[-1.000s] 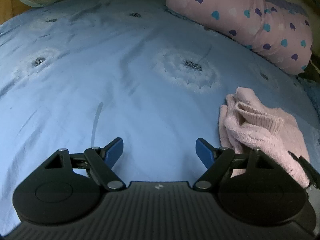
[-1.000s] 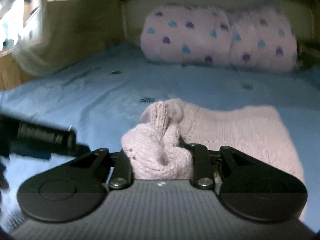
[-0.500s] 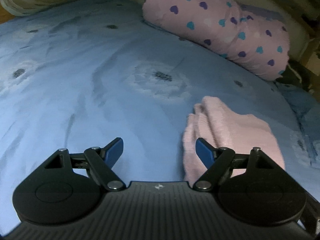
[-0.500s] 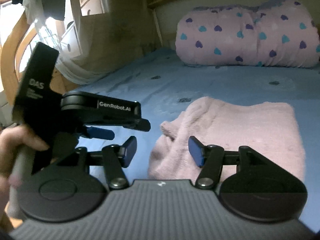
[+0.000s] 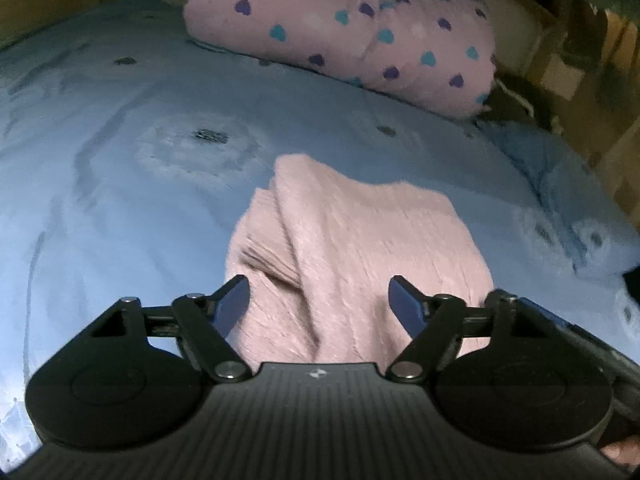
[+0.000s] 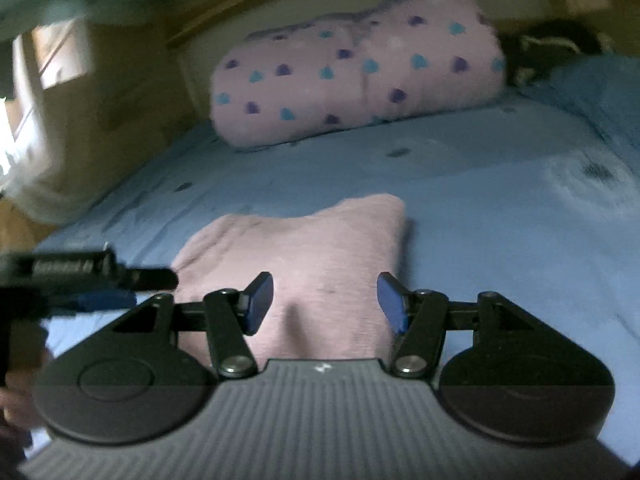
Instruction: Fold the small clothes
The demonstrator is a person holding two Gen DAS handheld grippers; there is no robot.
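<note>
Sweater: pink knit sweater (image 5: pixel 360 248) lies folded on the blue bedsheet (image 5: pixel 120 200), near side toward both grippers, likely for smoothing.
Left gripper (image 5: pixel 318 300): spread wide, empty, over the sweater's near edge.
Right gripper (image 6: pixel 325 300): spread wide, empty, over the sweater.

Pink knit garment (image 5: pixel 352 240), blue flowered sheet (image 5: pixel 120 208).

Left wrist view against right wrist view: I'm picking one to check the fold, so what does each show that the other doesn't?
Only the left wrist view shows the layered ribbed edge along the pink knit garment and a long crease down it. Only the right wrist view shows the left gripper from outside, at the garment's left edge, and pale drapery beside the bed. Both show the garment folded flat on the blue sheet, the heart-print bundle behind, and open, empty fingers.
</note>
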